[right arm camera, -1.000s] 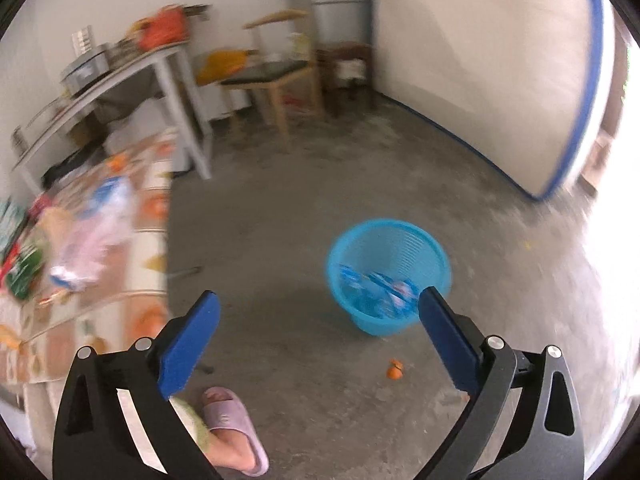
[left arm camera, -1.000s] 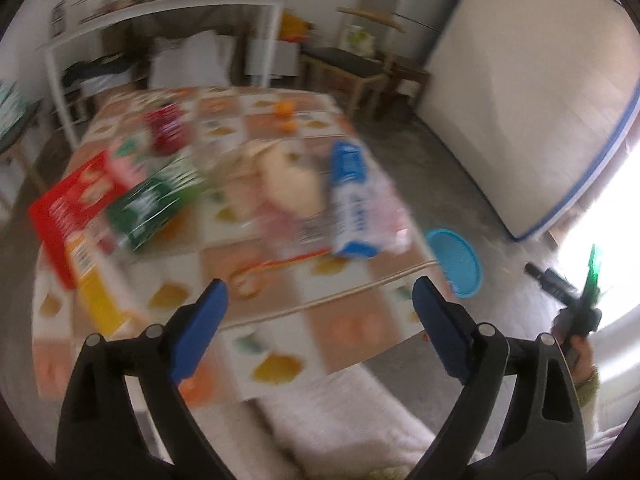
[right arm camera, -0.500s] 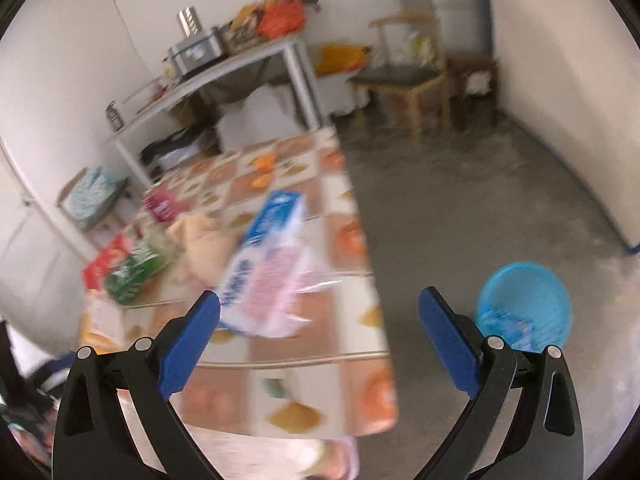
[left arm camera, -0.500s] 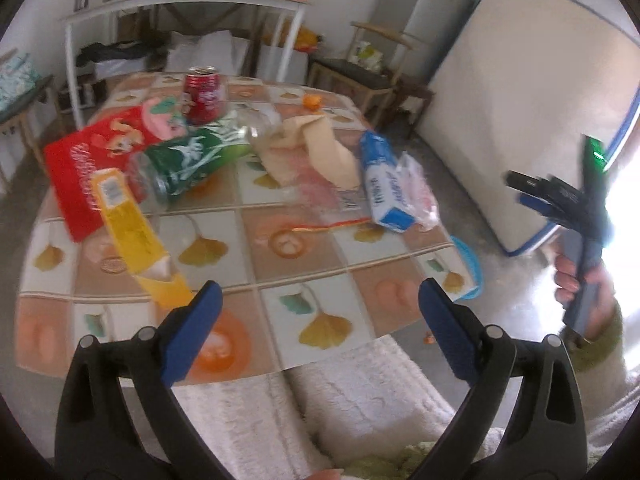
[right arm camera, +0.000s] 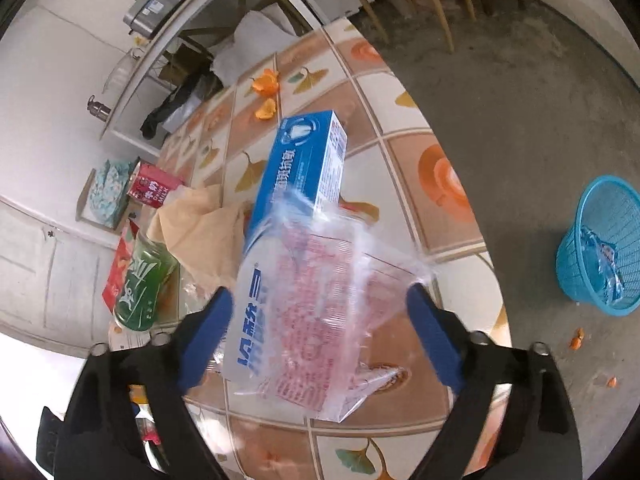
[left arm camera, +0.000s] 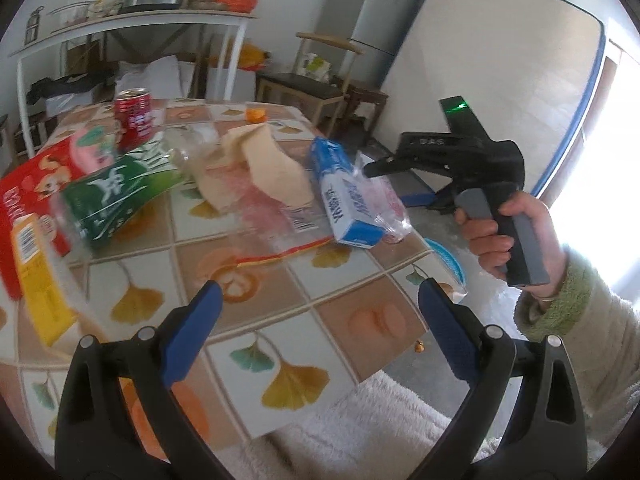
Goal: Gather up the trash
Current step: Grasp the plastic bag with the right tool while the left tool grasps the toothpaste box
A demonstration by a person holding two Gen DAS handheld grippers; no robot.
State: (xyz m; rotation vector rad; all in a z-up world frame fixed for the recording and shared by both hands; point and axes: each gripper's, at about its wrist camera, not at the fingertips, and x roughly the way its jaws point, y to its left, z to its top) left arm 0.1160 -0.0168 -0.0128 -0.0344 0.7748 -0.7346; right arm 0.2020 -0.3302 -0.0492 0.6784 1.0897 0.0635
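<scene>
Blue toothpaste box [right arm camera: 304, 176] lies lengthwise, pointing toward the table's far end.

A glossy tiled-pattern cover lies smooth over the desk [right arm camera: 404, 152]. The blue box [right arm camera: 304, 168] looks like printed cardboard, half under a crinkled clear plastic bag [right arm camera: 332, 304]. The basket [right arm camera: 608, 240] is ribbed blue plastic; the floor [right arm camera: 520, 92] is rough, matt concrete.

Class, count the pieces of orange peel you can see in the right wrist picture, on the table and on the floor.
4. Two pieces of peel lie on the table's far end; two more lie on the floor near the blue basket. Others may be hidden.
</scene>
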